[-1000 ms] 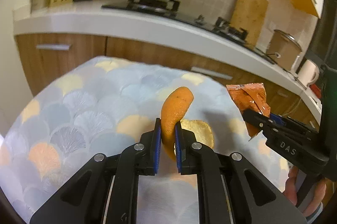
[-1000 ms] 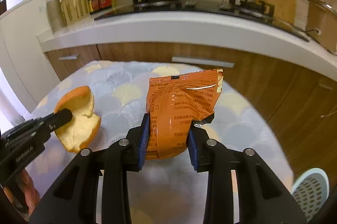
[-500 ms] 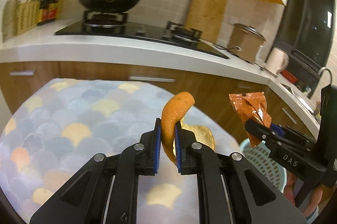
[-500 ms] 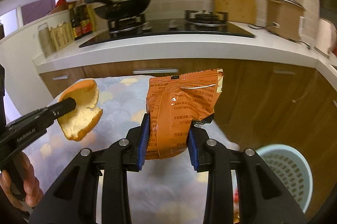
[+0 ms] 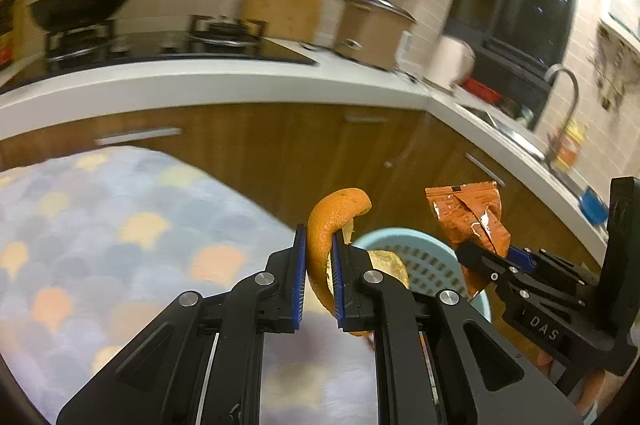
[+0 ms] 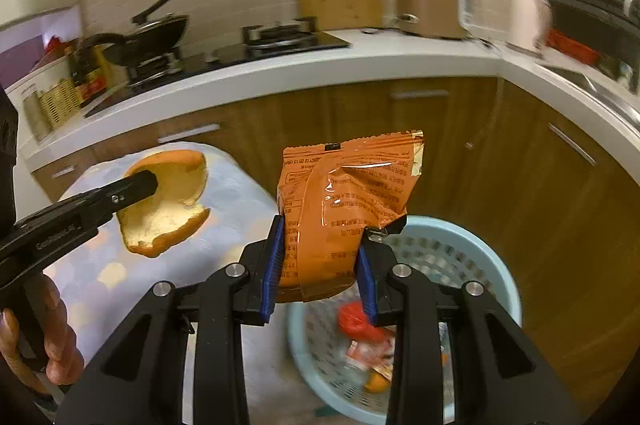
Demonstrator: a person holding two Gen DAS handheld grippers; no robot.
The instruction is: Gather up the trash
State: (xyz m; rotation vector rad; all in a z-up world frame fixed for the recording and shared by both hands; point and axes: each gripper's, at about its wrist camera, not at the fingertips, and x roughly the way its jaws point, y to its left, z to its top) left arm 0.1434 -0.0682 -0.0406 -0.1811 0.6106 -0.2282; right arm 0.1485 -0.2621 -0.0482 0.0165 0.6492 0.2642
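Observation:
My left gripper is shut on a curled piece of orange peel, held in the air near the table's right edge. In the right wrist view the same orange peel shows its pale inside at the left. My right gripper is shut on an orange snack wrapper, which hangs just above the near rim of a light blue perforated bin. In the left wrist view the wrapper sits to the right of the peel, with the bin behind both.
The bin on the floor holds a red scrap and other bits of trash. A table with a scalloped pastel cloth lies to the left. Wooden cabinets under a white counter stand behind. A hand holds the left tool.
Both grippers swung right, off the table toward the bin, each keeping its grip. The bin has come into full view below the wrapper.

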